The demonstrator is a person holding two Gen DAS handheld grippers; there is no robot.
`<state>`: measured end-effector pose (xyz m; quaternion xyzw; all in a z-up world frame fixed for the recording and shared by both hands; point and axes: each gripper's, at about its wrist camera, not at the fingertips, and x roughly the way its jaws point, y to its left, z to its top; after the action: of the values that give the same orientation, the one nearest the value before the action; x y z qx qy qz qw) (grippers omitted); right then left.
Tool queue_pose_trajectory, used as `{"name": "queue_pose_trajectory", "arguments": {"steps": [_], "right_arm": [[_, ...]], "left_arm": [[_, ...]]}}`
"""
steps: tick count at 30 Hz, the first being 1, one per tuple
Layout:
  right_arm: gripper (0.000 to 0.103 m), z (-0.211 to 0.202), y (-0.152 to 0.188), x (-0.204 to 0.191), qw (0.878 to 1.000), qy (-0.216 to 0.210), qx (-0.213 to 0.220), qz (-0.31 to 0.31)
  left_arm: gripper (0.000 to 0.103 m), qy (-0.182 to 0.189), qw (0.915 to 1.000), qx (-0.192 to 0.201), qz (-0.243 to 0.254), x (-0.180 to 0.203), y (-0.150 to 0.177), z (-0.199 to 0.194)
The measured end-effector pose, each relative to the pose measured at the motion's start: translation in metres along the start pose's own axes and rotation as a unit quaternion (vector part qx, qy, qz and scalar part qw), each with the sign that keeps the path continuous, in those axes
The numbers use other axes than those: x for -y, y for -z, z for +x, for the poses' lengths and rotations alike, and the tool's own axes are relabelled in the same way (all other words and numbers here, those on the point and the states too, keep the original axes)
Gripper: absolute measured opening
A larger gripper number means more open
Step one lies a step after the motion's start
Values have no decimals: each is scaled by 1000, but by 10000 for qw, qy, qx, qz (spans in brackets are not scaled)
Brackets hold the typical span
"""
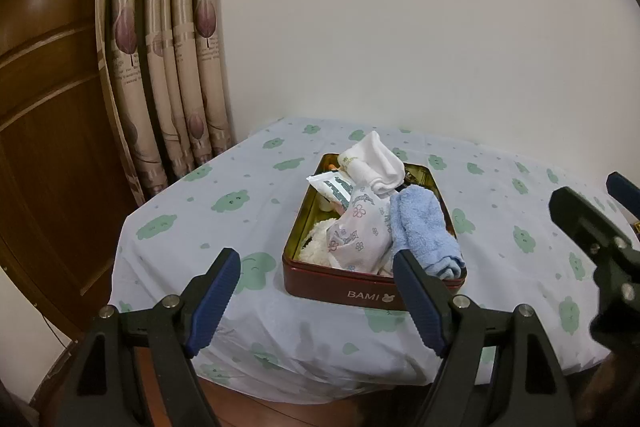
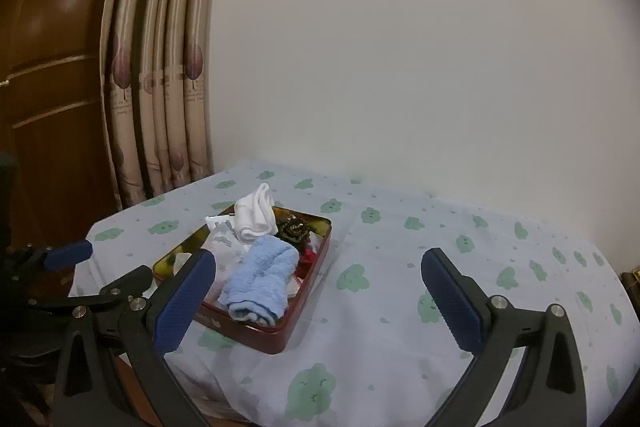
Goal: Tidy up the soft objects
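Note:
A dark red tin (image 1: 320,287) marked BAMI sits on the table, filled with soft things. A rolled light blue towel (image 1: 424,231) lies at its right side, a white sock (image 1: 376,163) stands at the back, and a floral white pouch (image 1: 360,235) lies in the middle over a fluffy cream cloth (image 1: 316,247). The tin (image 2: 280,341) shows in the right wrist view too, with the towel (image 2: 260,283), the sock (image 2: 256,213) and a dark patterned item (image 2: 294,227). My left gripper (image 1: 316,301) is open and empty just before the tin. My right gripper (image 2: 320,297) is open and empty, to the tin's right.
The table is covered by a pale blue cloth with green cloud prints (image 1: 224,203). A beige curtain (image 1: 168,67) and a brown wooden door (image 1: 44,107) stand at the left. A plain wall is behind. The right gripper shows at the right edge of the left wrist view (image 1: 592,227).

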<state>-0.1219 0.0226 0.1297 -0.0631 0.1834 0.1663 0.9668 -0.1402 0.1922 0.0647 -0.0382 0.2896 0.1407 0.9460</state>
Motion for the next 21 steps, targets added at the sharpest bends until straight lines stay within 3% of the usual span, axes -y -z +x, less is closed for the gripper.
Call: {"name": "queue_pose_trajectory", "arguments": {"steps": [21], "right_arm": [[102, 2, 8, -2, 9999, 117, -87, -25]], "left_arm": [[81, 17, 10000, 38, 33, 2, 2, -2]]}}
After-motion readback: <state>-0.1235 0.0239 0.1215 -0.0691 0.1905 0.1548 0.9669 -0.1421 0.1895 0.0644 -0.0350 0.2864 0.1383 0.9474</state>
